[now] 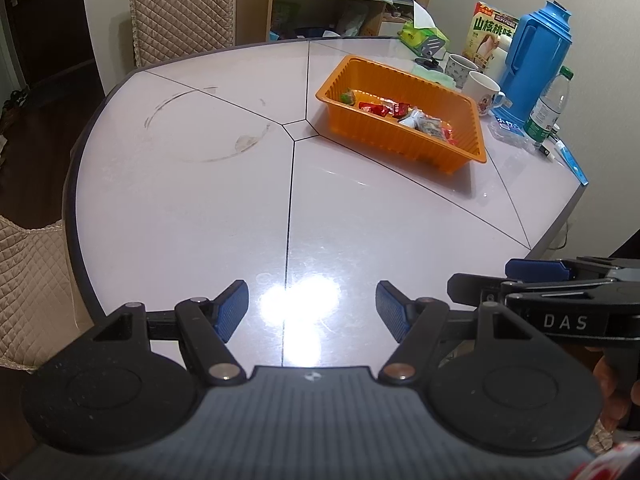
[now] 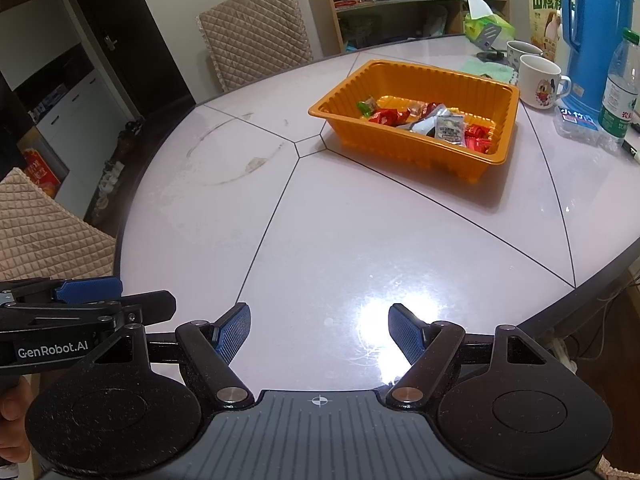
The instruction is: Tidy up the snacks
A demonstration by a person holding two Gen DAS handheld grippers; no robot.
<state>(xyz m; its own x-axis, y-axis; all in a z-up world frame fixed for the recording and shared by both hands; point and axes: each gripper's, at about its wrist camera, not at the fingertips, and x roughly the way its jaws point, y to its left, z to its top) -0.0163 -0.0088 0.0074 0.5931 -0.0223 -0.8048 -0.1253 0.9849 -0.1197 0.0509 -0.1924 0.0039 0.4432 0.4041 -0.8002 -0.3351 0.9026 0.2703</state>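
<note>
Left tongs and right tongs both gape wide w/ nothing between the blue pads, hovering side by side over bare tabletop. Orange tray sits well ahead of both, off to the right, w/ wrapped snacks piled inside; its near wall hides the lower ones, labels too small to read. Beyond it: mugs, blue thermos, water bottle cut by the frame edge.

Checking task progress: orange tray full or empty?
Partly filled. The orange tray holds a loose layer of wrapped snacks across its floor, well below the rim; the near table shows none.
</note>
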